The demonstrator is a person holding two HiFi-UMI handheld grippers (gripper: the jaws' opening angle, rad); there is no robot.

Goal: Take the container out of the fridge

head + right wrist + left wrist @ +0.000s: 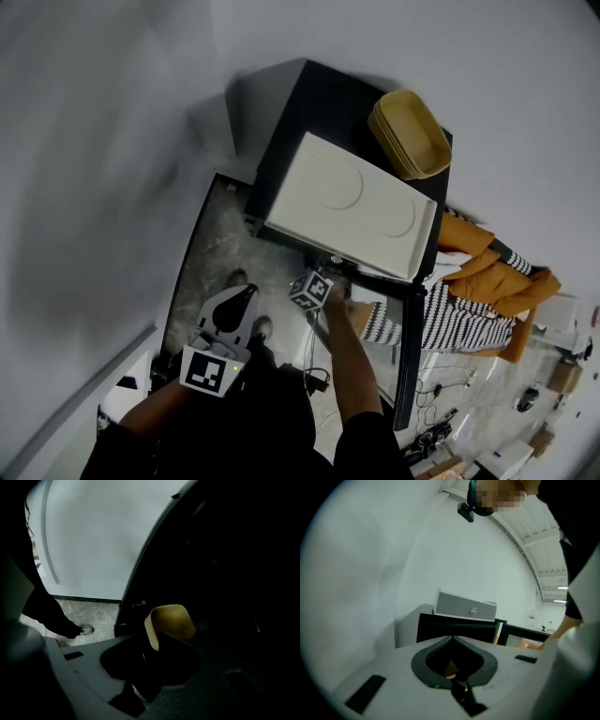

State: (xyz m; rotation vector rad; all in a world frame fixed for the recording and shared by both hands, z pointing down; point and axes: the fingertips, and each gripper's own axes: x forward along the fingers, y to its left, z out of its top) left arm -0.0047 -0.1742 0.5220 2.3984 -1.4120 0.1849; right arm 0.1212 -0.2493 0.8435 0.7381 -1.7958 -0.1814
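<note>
The black fridge (323,108) stands against the wall with its door (410,354) swung open to the right. In the right gripper view its inside is dark, and a tan container (172,621) lies there on its side. My right gripper (156,643) is shut on the container's near rim. In the head view only that gripper's marker cube (310,289) shows at the fridge front; the jaws are hidden under the white box. My left gripper (246,293) hangs low in front of the fridge, shut and empty (452,638).
A white box (352,206) and stacked tan trays (410,133) rest on the fridge top. Orange and striped clothing (478,300) is just right of the open door. Cables (436,386) lie on the floor there. A pale wall closes off the left.
</note>
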